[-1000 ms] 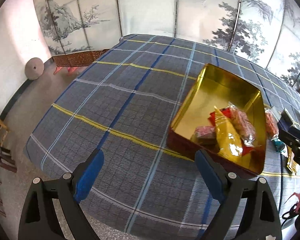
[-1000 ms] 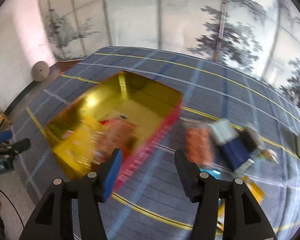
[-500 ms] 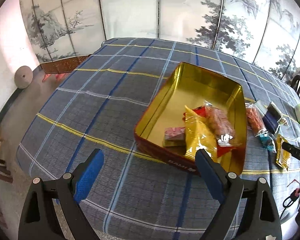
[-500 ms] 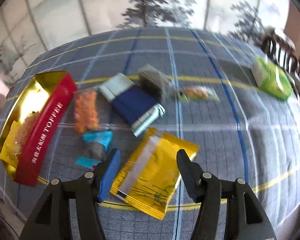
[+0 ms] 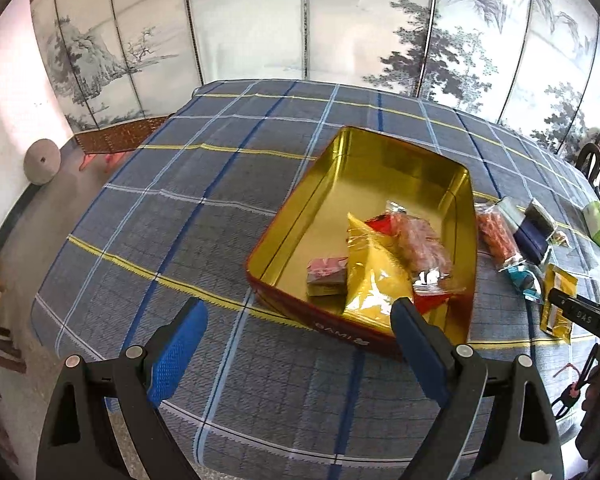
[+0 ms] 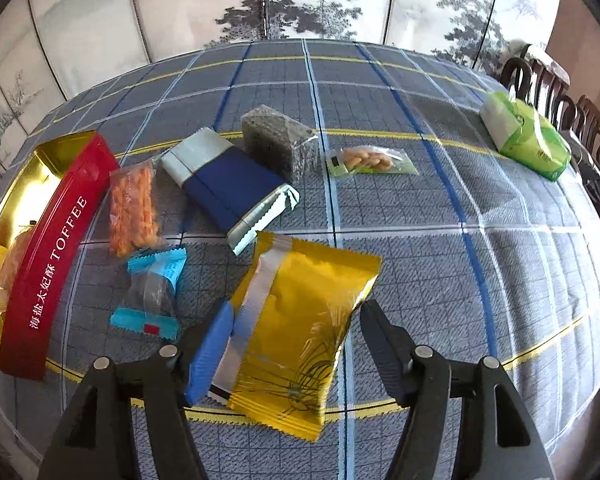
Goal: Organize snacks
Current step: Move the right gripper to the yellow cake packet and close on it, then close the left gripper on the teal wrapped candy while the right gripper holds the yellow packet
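Observation:
A red toffee tin (image 5: 380, 168) with a gold inside holds a yellow packet (image 5: 372, 280), a clear bag of reddish snacks (image 5: 420, 244) and a small pink pack (image 5: 326, 270). My left gripper (image 5: 296, 308) hangs open over the cloth at the tin's near left corner, with nothing in it. To the right of the tin (image 6: 60, 232), my right gripper (image 6: 298, 308) is low over a yellow packet (image 6: 296, 332). Its jaws are opening, the packet lies between them on the cloth, and the pads do not press on it.
Loose on the plaid tablecloth (image 6: 440, 220) lie an orange snack bag (image 6: 134, 208), a navy packet (image 6: 228, 184), a grey block (image 6: 276, 140), a light-blue wrapped sweet (image 6: 152, 284), a nut packet (image 6: 370, 160) and a green pack (image 6: 524, 136). Dark chairs (image 6: 556, 92) stand at the right edge.
My right gripper has swung from the tin to the loose snacks, come down around the yellow packet and spread its jaws wider. The left gripper has drifted a little, still open.

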The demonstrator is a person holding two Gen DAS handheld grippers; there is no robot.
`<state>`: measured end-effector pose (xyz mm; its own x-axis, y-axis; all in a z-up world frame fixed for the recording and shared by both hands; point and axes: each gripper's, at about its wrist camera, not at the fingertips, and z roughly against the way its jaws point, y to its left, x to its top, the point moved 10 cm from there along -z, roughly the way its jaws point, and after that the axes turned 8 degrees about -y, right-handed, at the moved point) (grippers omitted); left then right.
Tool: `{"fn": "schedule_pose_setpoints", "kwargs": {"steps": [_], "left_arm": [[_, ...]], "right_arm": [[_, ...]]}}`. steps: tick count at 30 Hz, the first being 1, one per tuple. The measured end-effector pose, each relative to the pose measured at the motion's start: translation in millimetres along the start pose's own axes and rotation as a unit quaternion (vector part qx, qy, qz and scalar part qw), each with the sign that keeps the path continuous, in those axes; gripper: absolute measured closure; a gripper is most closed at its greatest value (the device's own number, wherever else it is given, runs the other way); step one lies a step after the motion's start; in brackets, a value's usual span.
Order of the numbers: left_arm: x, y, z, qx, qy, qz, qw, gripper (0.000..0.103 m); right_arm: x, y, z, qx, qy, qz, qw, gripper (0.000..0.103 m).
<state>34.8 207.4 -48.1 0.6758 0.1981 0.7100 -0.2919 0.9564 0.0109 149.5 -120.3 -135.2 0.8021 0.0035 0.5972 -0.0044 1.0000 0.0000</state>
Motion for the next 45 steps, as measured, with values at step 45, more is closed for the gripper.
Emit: {"fn": "schedule_pose_setpoints", "kwargs": {"steps": [45], "left_arm": [[-12, -245, -31, -0.157, 0.048, -0.088, 0.9825, 0.015]], "right_arm": [[32, -90, -22, 0.040, -0.096, 0.078, 0.992, 0.043]]}}
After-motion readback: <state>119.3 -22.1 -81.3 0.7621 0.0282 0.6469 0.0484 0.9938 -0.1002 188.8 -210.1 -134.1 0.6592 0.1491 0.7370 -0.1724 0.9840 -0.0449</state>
